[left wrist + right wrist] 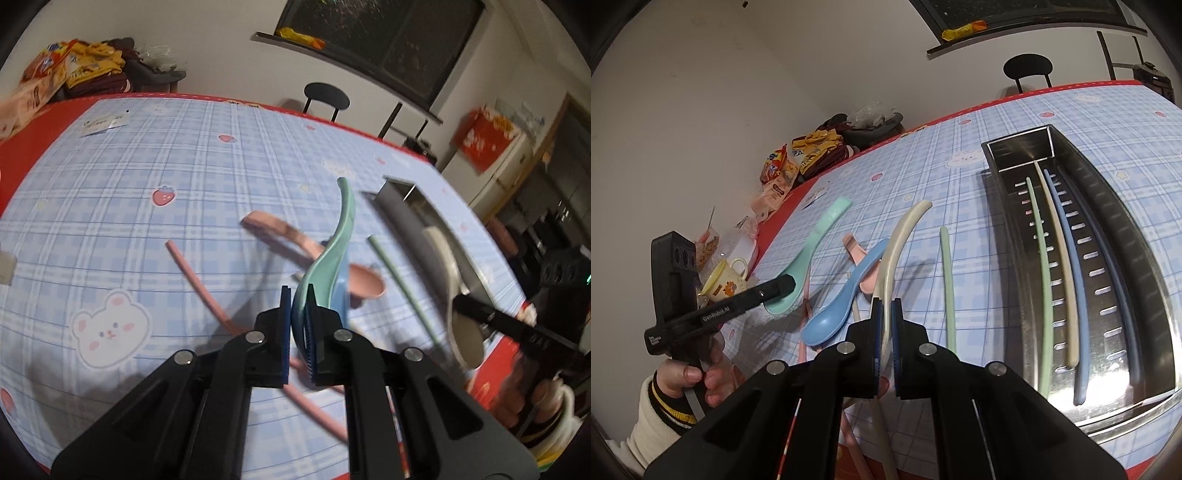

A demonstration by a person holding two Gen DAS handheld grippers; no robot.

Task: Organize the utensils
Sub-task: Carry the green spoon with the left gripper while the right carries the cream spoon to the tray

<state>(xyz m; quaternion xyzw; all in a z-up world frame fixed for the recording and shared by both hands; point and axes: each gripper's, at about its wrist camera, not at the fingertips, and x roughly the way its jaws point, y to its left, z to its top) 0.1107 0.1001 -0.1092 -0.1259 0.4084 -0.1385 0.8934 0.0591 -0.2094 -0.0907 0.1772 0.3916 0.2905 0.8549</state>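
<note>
Spoons: mint spoon in left tongs, cream spoon in right tongs, blue spoon between.

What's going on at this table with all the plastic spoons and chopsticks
A person is sorting utensils with a handheld gripper in each hand. The left gripper is shut on the mint green spoon by its bowl. The right gripper is shut on a cream spoon. The metal tray already holds green, cream and blue chopsticks. Still on the checked tablecloth are the blue spoon, a pink spoon, a green chopstick and pink chopsticks.
</note>
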